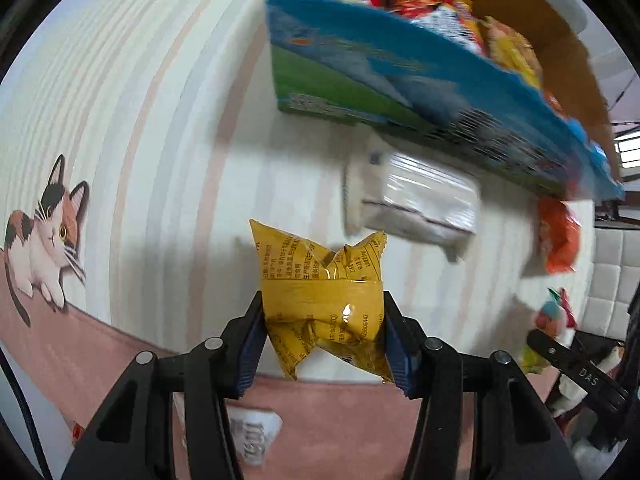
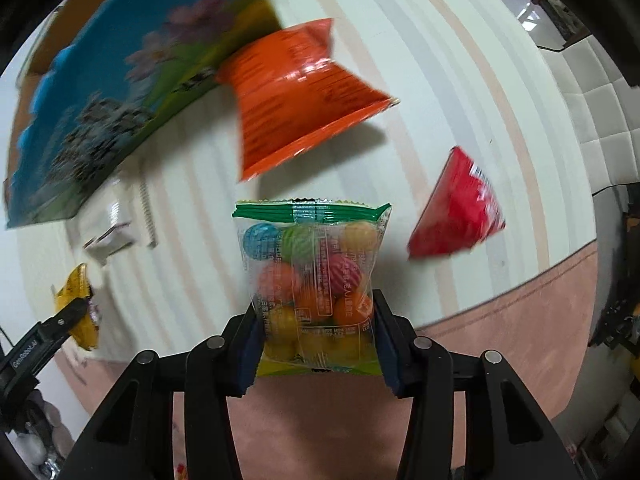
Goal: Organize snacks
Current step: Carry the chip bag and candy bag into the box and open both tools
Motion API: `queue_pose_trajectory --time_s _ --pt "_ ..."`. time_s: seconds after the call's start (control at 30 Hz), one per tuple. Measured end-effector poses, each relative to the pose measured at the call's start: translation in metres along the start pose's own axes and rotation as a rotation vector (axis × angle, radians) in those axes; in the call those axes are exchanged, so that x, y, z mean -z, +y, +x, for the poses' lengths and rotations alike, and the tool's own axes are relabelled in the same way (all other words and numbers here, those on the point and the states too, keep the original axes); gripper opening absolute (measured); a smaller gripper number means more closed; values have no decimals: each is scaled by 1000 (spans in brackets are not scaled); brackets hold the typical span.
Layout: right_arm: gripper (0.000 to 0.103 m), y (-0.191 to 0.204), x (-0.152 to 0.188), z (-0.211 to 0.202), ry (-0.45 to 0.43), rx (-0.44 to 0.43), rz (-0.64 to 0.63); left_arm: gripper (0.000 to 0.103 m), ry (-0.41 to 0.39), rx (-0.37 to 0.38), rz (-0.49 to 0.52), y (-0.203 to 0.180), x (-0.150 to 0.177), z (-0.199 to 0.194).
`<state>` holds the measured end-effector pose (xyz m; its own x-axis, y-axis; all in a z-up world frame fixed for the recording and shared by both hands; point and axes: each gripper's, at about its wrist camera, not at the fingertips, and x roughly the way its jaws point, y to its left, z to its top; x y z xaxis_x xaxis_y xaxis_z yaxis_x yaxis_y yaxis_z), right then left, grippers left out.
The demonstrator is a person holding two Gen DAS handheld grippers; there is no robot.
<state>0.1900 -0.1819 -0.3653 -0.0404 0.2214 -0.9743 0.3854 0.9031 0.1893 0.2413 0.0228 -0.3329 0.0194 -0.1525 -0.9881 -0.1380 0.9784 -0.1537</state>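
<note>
Left wrist view: the left gripper (image 1: 324, 332) is seen at 6 o'clock, its jaws closed narrowly on a yellow snack packet (image 1: 322, 300), which is pinched at mid-length and crumpled above and below the pads. The packet is held over the striped tablecloth (image 1: 160, 140). A pink border band (image 1: 340, 420) of the cloth is crossed beneath the fingers, and a printed cat (image 1: 42, 232) is shown at 9 o'clock. A blue-and-green cardboard box (image 1: 400, 80) is placed at 1 o'clock; its near wall is turned toward the camera, and packets in red, orange and yellow are visible above its rim. A white packet (image 1: 416, 204) lies just below the box wall at 2 o'clock, and an orange packet (image 1: 558, 236) lies at 3 o'clock near the cloth's edge. Open cloth is shown from 9 to 12 o'clock.

Right wrist view: the right gripper (image 2: 318, 332) is seen at 6 o'clock, its jaws closed on a clear bag of coloured candy balls (image 2: 314, 280) with a green sealed top edge, held upright. The orange packet is found at 12 o'clock, just beside the box corner at 10 o'clock. A red packet (image 2: 456, 212) lies at 3 o'clock, apart from the others. Bare cloth separates the held bag from both. The other gripper with its yellow packet is visible at 9 o'clock.
</note>
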Motion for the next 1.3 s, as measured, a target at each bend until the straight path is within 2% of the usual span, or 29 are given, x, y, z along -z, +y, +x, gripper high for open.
queue_pose_trajectory --time_s 0.2,0.3,0.33,0.47,0.57,0.73,1.0,1.13,1.3 --pt "51 25 14 -42 -32 -103 -56 50 -80 83 53 -31 8 -58" --pt "51 38 10 -71 -69 -152 -87 50 -119 115 79 -47 -9 -89" --pt "51 39 6 -84 -85 -166 -100 50 -135 122 92 -48 -25 -102" --pt "51 58 -27 -139 -158 -214 -145 50 -191 117 132 -62 -53 -139" --pt "51 81 -64 -169 -208 -209 -173 50 -212 86 150 -70 -81 -152" --pt "51 97 -129 -186 -267 -149 -188 50 -187 14 163 -78 -133 -142" --pt "51 115 -227 -164 -236 -32 -168 50 -55 -109 158 -71 -195 -89" --pt "51 118 -255 -140 -203 2 -162 50 10 -150 150 -64 -209 -63" --pt "51 117 -268 -123 -186 22 -159 52 61 -171 144 -58 -215 -42"
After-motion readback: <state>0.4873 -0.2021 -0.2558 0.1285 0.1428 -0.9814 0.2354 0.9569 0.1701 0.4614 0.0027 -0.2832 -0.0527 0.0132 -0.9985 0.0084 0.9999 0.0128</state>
